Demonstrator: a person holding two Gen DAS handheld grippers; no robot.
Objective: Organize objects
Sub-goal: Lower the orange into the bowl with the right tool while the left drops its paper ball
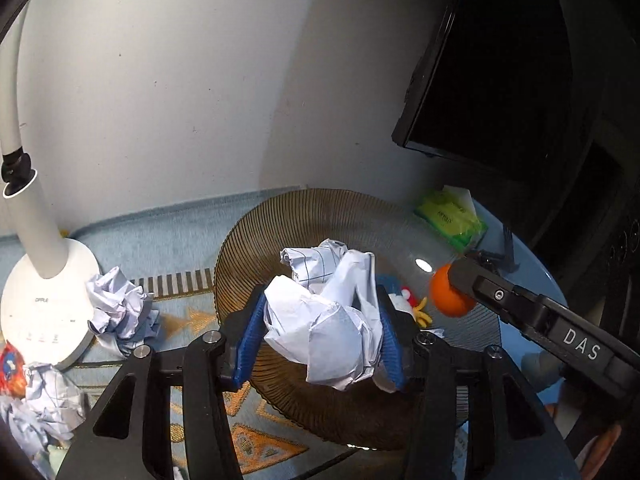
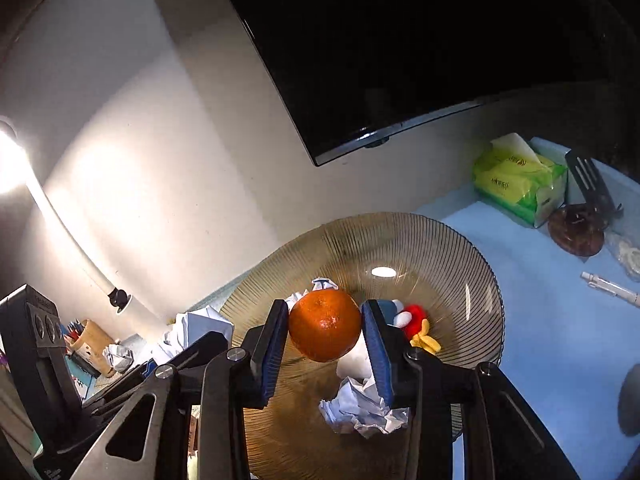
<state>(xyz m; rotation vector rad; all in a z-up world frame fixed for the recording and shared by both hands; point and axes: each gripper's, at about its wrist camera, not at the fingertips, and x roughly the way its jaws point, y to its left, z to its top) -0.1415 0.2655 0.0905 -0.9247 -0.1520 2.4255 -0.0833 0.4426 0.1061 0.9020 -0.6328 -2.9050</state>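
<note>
My left gripper [image 1: 322, 308] is shut on a crumpled white paper ball [image 1: 332, 328], which it holds over the near side of a ribbed amber glass plate [image 1: 280, 216]. My right gripper [image 2: 325, 312] is shut on an orange [image 2: 325, 326], its blue pads against both sides, above the plate's [image 2: 440, 248] middle. In the left wrist view the right gripper [image 1: 460, 280] comes in from the right with the orange [image 1: 448, 300]. Inside the plate lie another paper ball [image 2: 362, 408] and a small red, white and yellow plush toy [image 2: 416, 328].
A white desk lamp [image 1: 44, 300] stands left, with crumpled paper [image 1: 120, 312] beside it on the patterned mat. A dark monitor [image 2: 400, 40] hangs behind. Right of the plate are a green tissue pack [image 2: 516, 184], a black spatula [image 2: 592, 184], a brown disc [image 2: 576, 232] and a pen [image 2: 610, 288].
</note>
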